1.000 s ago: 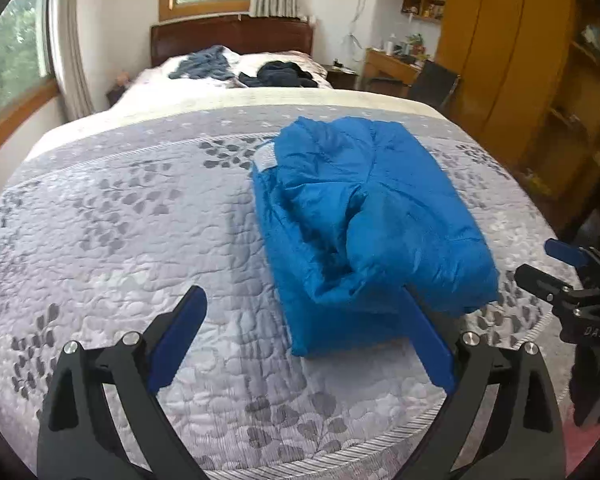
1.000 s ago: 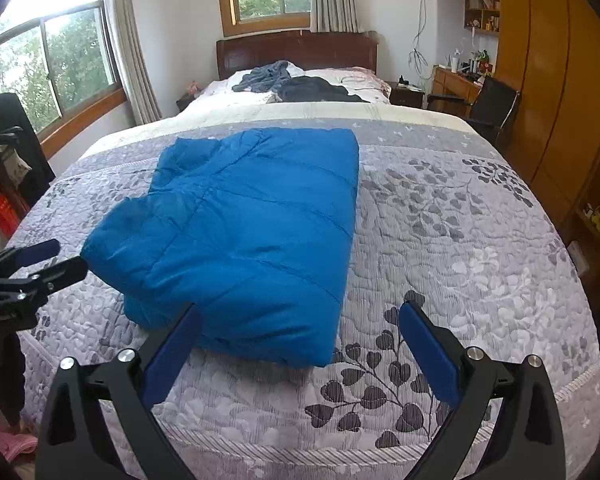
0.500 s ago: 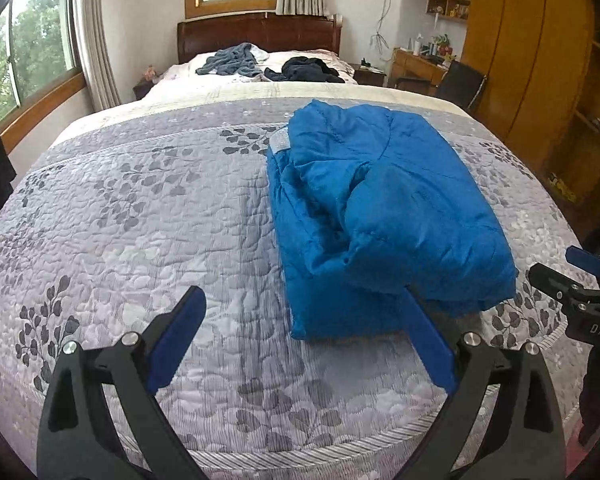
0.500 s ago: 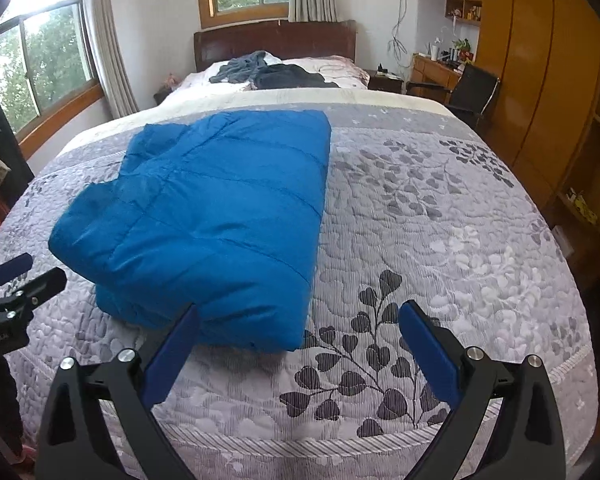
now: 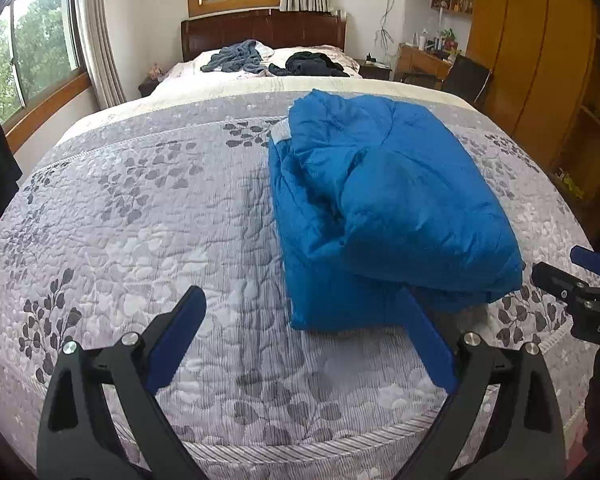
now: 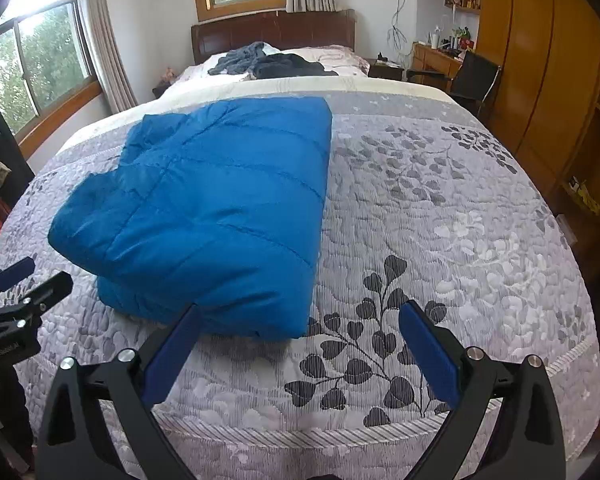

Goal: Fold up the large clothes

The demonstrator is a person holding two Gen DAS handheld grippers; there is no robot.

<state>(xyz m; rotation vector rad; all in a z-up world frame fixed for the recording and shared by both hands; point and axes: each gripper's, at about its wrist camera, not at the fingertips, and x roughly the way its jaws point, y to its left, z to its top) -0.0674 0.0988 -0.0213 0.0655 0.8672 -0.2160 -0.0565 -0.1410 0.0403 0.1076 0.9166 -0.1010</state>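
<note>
Two grippers hang over the near edge of the quilt (image 5: 132,216), both with fingers spread wide and holding nothing; the left gripper (image 5: 300,332) sits left of the folded blue jacket (image 5: 384,204), its right finger just at the near hem; the right gripper (image 6: 300,344) sits at the jacket's near right corner; dark clothes (image 6: 268,62) lie far off by the headboard (image 6: 276,32).
</note>
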